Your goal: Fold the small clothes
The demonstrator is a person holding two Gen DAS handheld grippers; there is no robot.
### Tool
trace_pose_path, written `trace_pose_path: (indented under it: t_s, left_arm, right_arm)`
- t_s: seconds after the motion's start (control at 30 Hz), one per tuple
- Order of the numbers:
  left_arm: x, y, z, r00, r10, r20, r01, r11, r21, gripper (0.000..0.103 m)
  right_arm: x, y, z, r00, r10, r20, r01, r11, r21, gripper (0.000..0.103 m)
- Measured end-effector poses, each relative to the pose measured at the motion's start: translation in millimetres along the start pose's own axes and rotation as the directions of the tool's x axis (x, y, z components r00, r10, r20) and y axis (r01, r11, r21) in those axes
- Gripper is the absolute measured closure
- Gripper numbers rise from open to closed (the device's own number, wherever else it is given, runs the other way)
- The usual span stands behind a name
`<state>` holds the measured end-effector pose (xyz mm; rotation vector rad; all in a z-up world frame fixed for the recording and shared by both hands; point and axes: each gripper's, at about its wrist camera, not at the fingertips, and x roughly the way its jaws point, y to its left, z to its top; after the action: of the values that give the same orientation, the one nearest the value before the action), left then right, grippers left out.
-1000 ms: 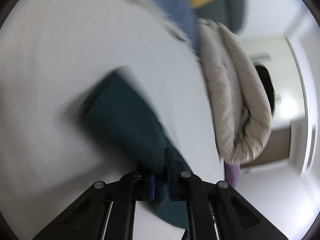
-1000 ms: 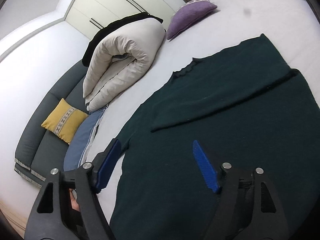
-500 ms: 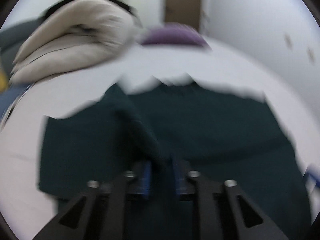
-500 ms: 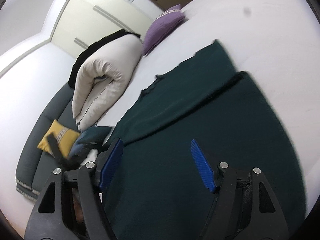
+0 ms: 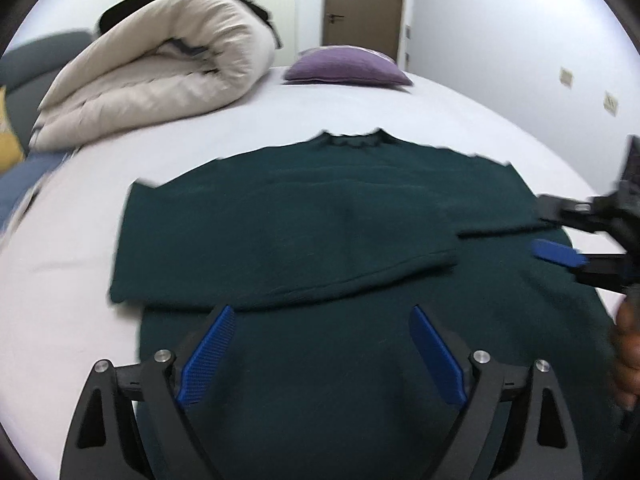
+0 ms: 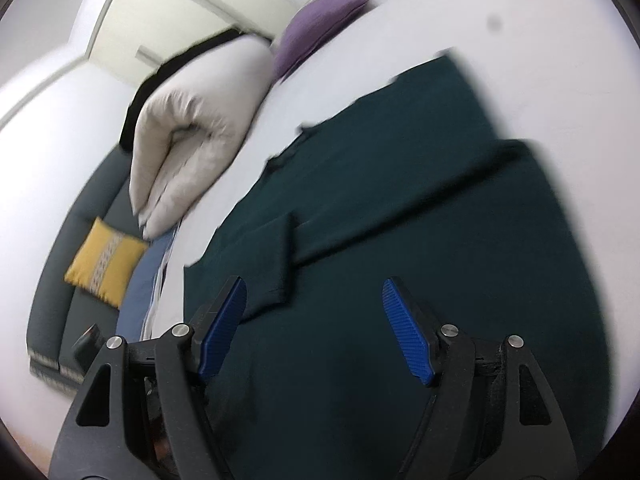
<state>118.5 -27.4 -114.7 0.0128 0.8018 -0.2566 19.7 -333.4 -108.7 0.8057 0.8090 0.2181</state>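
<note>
Left wrist view is showing a dark green sweater (image 5: 320, 208) lying flat on a white bed (image 5: 72, 280). It's sitting around the middle of the bed, w/ its neck pointing at the far edge. Both sleeves are lying folded across the body. The left tongs (image 5: 322, 354) are hanging just above the bottom part of the sweater. Their jaws are opening wide & nothing is sitting between the blue pads. The right tongs (image 5: 560, 240) are poking in from the right edge of the bed, by the sweater's right side, w/ a hand (image 5: 626, 356) gripping them.

Right wrist view is showing the right tongs (image 6: 316, 324) spread open too, holding nothing, over the sweater (image 6: 400, 260). It's a bit blurry.

A rolled-up cream duvet (image 5: 160, 72) is lying at the far left corner of the bed. A purple pillow (image 5: 344, 66) is resting at the far edge. A yellow cushion (image 6: 106, 262) is sitting on a grey sofa (image 6: 60, 280) beside the bed.
</note>
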Motion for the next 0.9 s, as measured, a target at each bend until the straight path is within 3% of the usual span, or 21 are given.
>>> trace_pose_path:
  t_s: [0.13,0.2,0.27,0.33,0.4,0.5,0.63,0.8,0.9]
  left_arm:
    - [-11.7,56.5,5.1,0.999,-0.033,0.037,0.039,0.980,-0.196,0.013]
    - [-12.7,79.8,9.0,0.999,-0.018,0.042,0.028,0.968,-0.249,0.014]
    - [-15.1,102.2,11.0,0.999,0.002,0.053,0.014,0.958,-0.286,0.016]
    - [-16.1,116.4,10.9,0.998,0.004,0.060,0.015,0.950,-0.312,0.017]
    - [-13.9,128.5,11.5,0.998,0.004,0.062,0.018,0.939,-0.343,0.022]
    - [-8.4,145.2,13.4,0.998,0.000,0.066,0.027,0.915,-0.402,0.024]
    - [-2.7,159.9,22.3,0.997,0.008,0.075,0.026,0.897,-0.442,0.024]
    - [12.1,167.5,36.9,0.998,0.027,0.051,-0.001,0.896,-0.444,0.025]
    - [19.5,173.9,47.6,0.998,0.035,0.047,-0.010,0.891,-0.453,0.025]
  right_arm:
    - [63.9,32.8,6.5,0.994,-0.028,-0.105,0.019,0.997,-0.081,0.033]
    - [91.5,40.5,11.1,0.989,-0.062,-0.137,0.047,0.993,-0.110,0.034]
    - [119.6,46.6,13.6,0.976,-0.134,-0.174,0.109,0.983,-0.145,0.044]
    - [132.3,53.3,14.7,0.968,-0.184,-0.169,0.151,0.970,-0.189,0.067]
    - [132.5,57.9,14.4,0.965,-0.195,-0.174,0.157,0.964,-0.214,0.082]
    - [118.8,64.9,6.5,0.967,-0.208,-0.146,0.168,0.955,-0.246,0.095]
    - [98.9,97.4,9.0,0.976,-0.195,-0.099,0.154,0.935,-0.319,0.095]
    - [88.1,128.6,19.2,0.975,-0.218,-0.038,0.177,0.870,-0.460,0.096]
    - [85.5,132.9,33.1,0.976,-0.216,-0.013,0.186,0.868,-0.460,0.096]
